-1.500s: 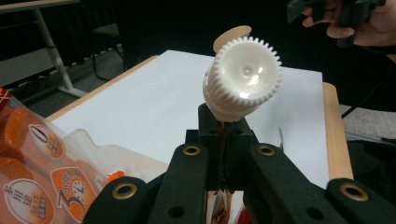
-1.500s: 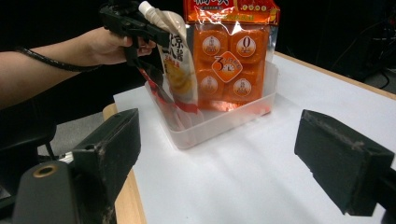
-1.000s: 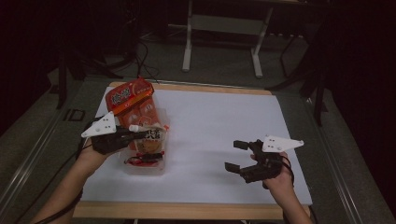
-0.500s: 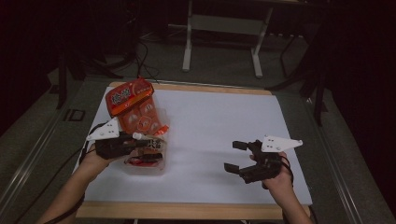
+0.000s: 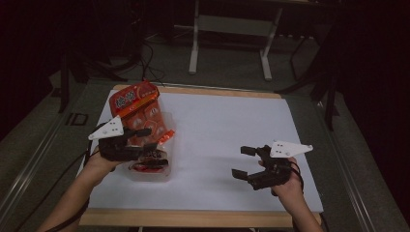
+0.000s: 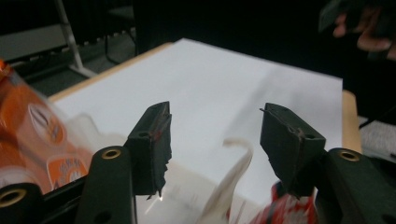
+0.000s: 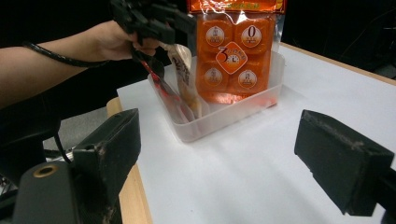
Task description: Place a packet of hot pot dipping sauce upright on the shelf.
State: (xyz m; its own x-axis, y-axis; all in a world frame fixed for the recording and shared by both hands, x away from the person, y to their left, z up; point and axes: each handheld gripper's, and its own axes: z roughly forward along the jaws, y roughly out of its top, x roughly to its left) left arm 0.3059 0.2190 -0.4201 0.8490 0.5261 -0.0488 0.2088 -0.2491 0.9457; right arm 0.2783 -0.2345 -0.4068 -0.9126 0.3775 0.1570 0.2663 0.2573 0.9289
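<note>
A wooden-edged table (image 5: 193, 218) bears a white sheet (image 5: 227, 130), with a clear plastic tray (image 5: 145, 174) at its left.

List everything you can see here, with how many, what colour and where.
clear plastic bin: one, translucent, left part of the white table cover.
orange snack bag: one, orange, leaning upright at the bin's far end.
small packets: at least two, one pale, one red, standing in the bin's near end.
white table cover: one, white, over the wooden tabletop.
metal stand: one, grey, on the floor beyond the table.
left gripper: one, black, above the bin, jaws just opening, nothing pressed between them.
right gripper: one, black, open over the cover's right part.
</note>
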